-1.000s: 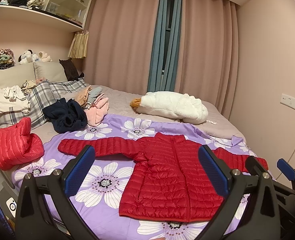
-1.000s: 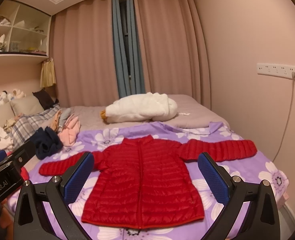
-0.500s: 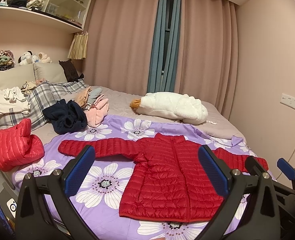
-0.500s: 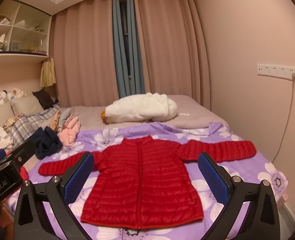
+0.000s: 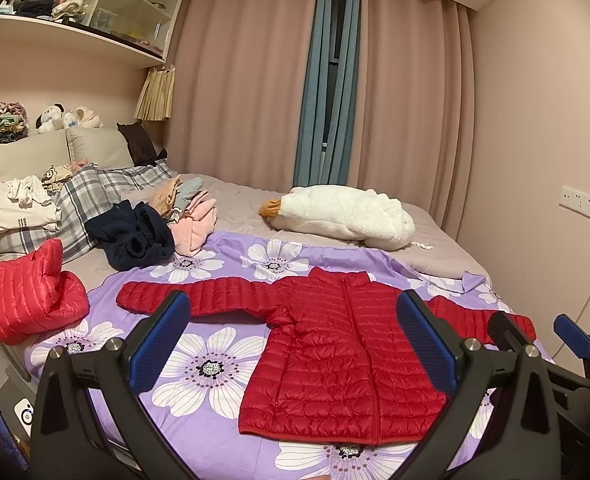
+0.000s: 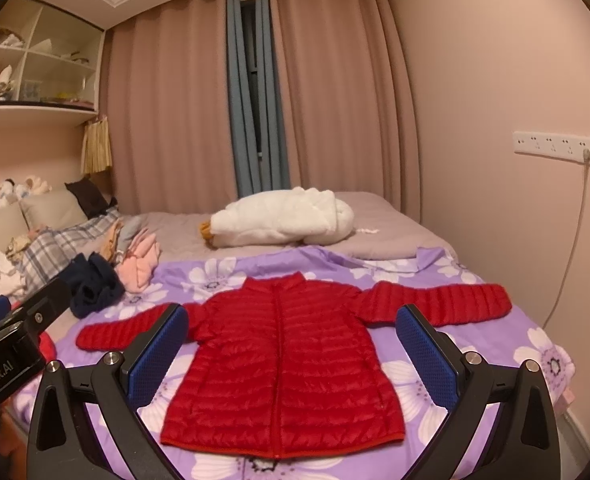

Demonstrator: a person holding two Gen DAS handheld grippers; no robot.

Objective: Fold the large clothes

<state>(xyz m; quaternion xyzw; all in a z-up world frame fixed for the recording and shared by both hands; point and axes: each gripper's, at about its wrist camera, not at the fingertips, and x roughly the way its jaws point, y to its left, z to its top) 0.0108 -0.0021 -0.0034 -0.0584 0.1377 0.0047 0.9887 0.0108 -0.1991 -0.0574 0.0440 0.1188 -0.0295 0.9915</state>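
A red quilted puffer jacket [image 5: 347,352] lies flat and zipped on the purple flowered sheet [image 5: 211,368], collar away from me, both sleeves spread out sideways. It also shows in the right wrist view [image 6: 283,368]. My left gripper [image 5: 291,340] is open and empty, held above the near edge of the bed, short of the jacket's hem. My right gripper [image 6: 291,348] is open and empty too, centred before the hem. The right gripper also shows at the right edge of the left wrist view [image 5: 543,336].
A white fluffy garment [image 5: 347,216] lies at the far side of the bed. A dark navy garment [image 5: 135,236], pink clothes [image 5: 195,224] and a folded red jacket [image 5: 31,296] lie at the left by plaid pillows [image 5: 79,204]. A wall stands at the right.
Both grippers have drifted very slightly; the view has barely shifted. The jacket has not moved and both grippers stay open.
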